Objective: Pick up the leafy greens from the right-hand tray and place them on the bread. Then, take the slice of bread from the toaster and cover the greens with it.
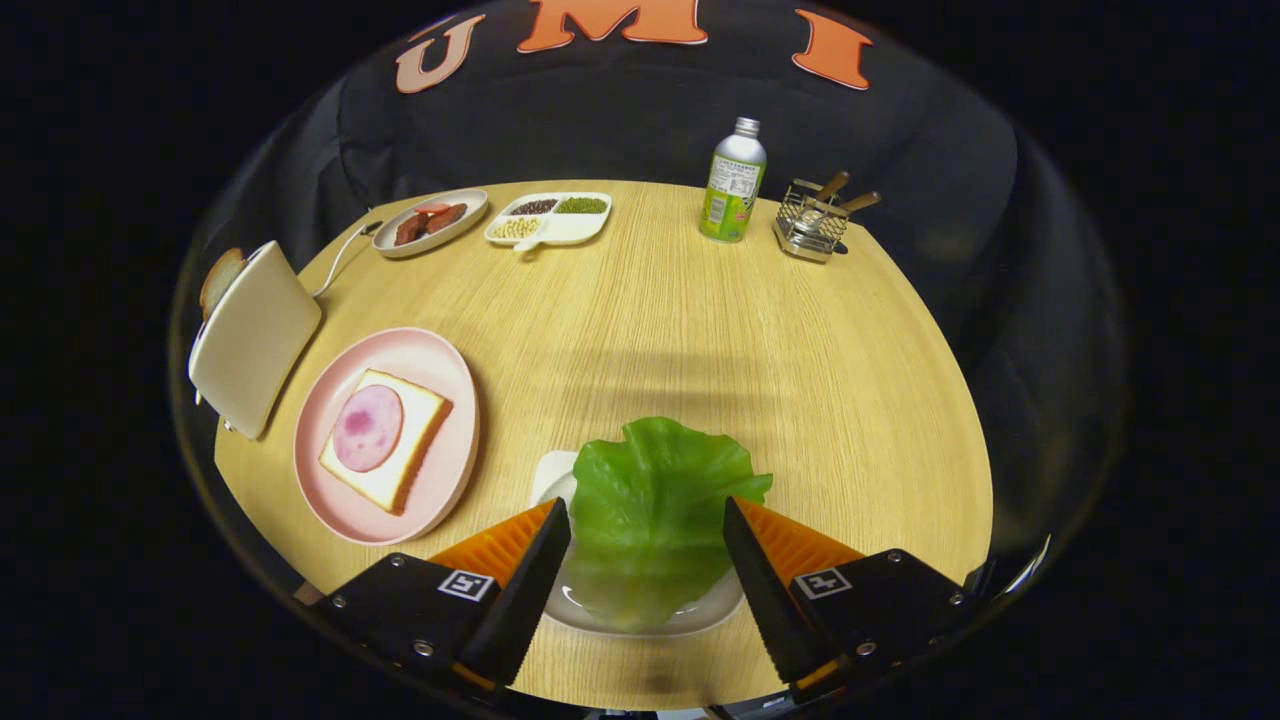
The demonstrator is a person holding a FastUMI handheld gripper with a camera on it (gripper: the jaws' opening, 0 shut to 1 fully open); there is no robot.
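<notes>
A green lettuce leaf (655, 505) lies on a small white tray (552, 473) on the wooden table. My gripper (648, 520) hangs open above it, one finger on either side of the leaf, neither pressing on it. To the left, a pink plate (445, 365) holds a slice of bread (425, 425) topped with a round slice of ham (367, 428). Further left stands a cream toaster (255, 335) with a slice of bread (219, 280) sticking out of its top.
At the back of the table sit a white dish with sausages (430, 222), a divided tray of beans (550, 217), a green bottle (733, 182) and a wire holder with utensils (815, 218). The toaster's cord (342, 255) trails toward the sausage dish.
</notes>
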